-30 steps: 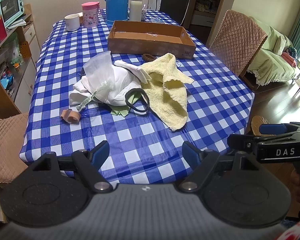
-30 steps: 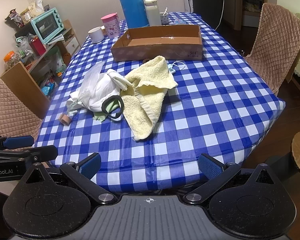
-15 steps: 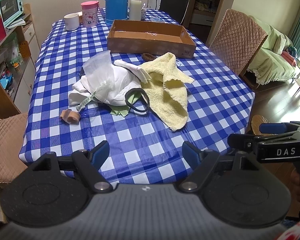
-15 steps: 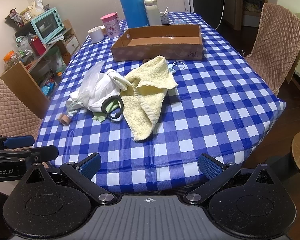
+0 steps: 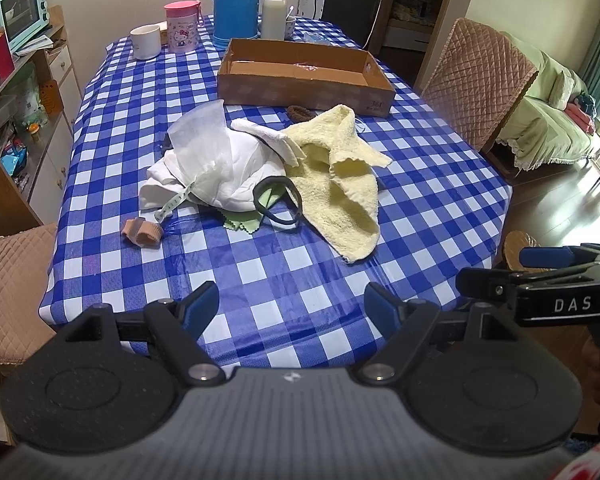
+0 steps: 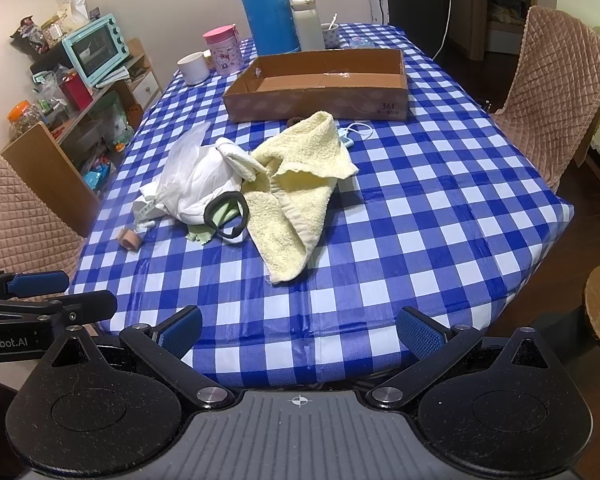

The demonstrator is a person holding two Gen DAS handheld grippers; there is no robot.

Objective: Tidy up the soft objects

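Note:
A pile of soft things lies mid-table: a yellow towel (image 5: 340, 184) (image 6: 296, 184), a white cloth bundle (image 5: 216, 168) (image 6: 196, 184), a black band (image 5: 278, 204) (image 6: 226, 216) over a green cloth (image 5: 244, 222), and a small tan pad (image 5: 142, 232) (image 6: 130, 239) to the left. An open cardboard box (image 5: 304, 76) (image 6: 320, 84) stands behind the pile. My left gripper (image 5: 292, 308) and right gripper (image 6: 300, 330) are both open and empty, hovering at the table's near edge, well short of the pile.
A blue thermos (image 5: 234, 0), white flask (image 5: 274, 12), pink cup (image 5: 182, 26) and white mug (image 5: 146, 42) stand at the table's far end. Quilted chairs stand right (image 5: 480, 88) and left (image 5: 8, 280). A shelf with a teal oven (image 6: 96, 50) is at left.
The left wrist view has shifted slightly, with the table scene sliding a little lower. Both grippers stay open and the objects have not moved.

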